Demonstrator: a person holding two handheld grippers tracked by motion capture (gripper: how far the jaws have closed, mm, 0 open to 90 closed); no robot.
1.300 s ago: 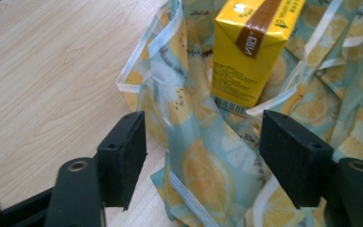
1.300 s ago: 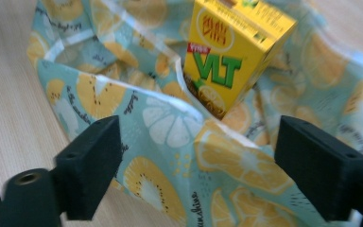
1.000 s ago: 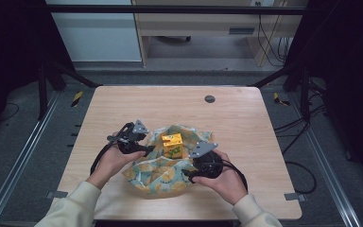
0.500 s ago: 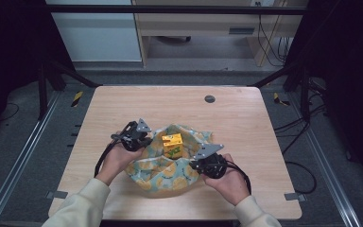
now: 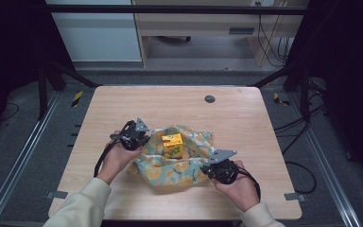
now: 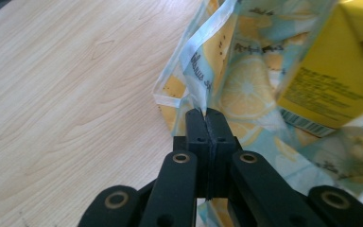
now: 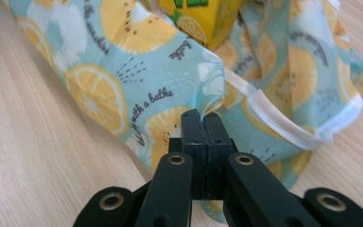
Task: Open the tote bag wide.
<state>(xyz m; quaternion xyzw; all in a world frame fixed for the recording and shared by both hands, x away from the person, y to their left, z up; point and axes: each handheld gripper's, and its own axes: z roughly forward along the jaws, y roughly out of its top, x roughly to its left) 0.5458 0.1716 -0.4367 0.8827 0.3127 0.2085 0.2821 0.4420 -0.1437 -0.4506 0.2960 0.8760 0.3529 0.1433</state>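
Note:
A light blue cloth printed with lemon slices lies bunched on the wooden table, with a yellow carton standing in its middle. My left gripper is at the cloth's left edge, shut on a hemmed corner of the cloth that rises from its jaws; the carton stands just to the right. My right gripper is at the cloth's front right, shut on a fold of the cloth between its jaws, with the carton beyond.
A round dark grommet sits in the table's far right part. Bare wood lies around the cloth on all sides. Black frame bars and cables surround the table, with cabinets behind.
Both grippers have drawn apart, the left one up and to the left, the right one toward the near right, pulling the cloth wider around the carton.

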